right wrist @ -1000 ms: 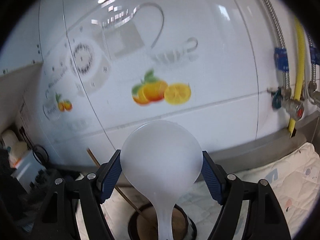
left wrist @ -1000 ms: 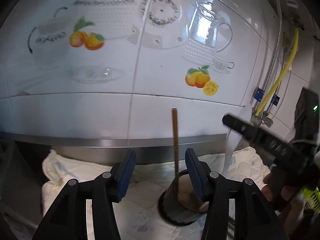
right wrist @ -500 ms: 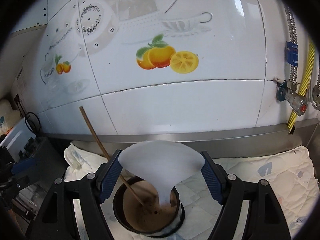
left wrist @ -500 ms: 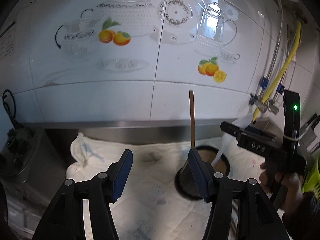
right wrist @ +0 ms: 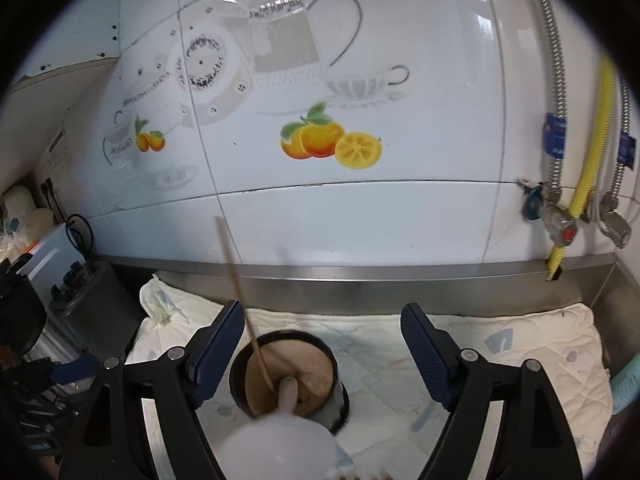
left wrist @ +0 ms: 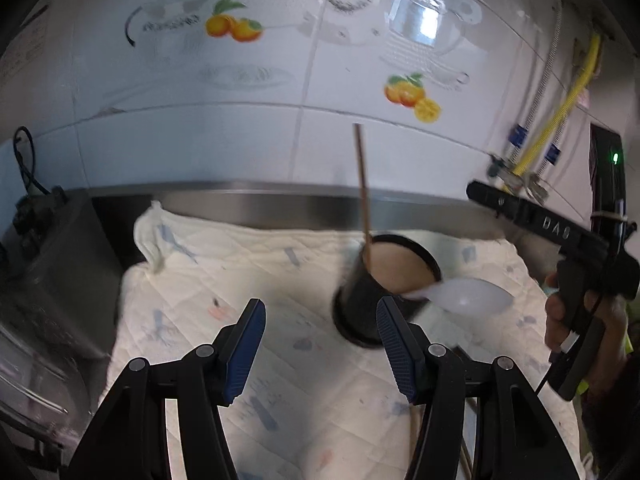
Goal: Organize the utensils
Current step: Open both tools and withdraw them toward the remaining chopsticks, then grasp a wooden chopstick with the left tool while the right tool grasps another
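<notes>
Two utensils sit in the dark cup (right wrist: 288,372): a white spoon (right wrist: 280,440) and a chopstick (left wrist: 363,184). Right gripper (right wrist: 322,348) jaws have just been opening, apart, empty; left gripper (left wrist: 320,348) likewise

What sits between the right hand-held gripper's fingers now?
In the right wrist view, the white spoon lies loose between its open fingers, handle in the black holder.

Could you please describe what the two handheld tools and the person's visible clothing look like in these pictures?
Both tools are black plastic, with two angular fingers carrying ribbed dark-blue pads and silver pivot screws. The left tool shows only those. The right tool, seen side-on, bears pale lettering, a lit green light and a thin black cable below its pistol grip. A yellow-green sleeve edges in.
</notes>
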`<state>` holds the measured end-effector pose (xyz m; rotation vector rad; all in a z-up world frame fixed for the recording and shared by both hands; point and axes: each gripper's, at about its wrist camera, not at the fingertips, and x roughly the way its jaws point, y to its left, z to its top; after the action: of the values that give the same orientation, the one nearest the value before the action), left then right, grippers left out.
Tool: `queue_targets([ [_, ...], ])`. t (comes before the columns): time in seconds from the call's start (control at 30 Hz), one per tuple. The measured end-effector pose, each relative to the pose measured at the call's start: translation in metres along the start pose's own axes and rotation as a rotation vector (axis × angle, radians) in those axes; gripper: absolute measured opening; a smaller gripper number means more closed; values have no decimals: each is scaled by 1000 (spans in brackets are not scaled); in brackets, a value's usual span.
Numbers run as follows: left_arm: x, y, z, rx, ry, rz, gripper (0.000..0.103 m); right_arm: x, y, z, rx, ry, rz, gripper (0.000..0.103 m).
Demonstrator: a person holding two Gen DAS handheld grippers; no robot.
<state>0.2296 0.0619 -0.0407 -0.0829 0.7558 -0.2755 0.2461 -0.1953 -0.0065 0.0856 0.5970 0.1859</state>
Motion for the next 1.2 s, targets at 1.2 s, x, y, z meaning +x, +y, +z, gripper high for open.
queue_targets([
  [1.2,114,-119,-101,259,351,-127,31,-68,-59,-134,80,270,-59,64],
])
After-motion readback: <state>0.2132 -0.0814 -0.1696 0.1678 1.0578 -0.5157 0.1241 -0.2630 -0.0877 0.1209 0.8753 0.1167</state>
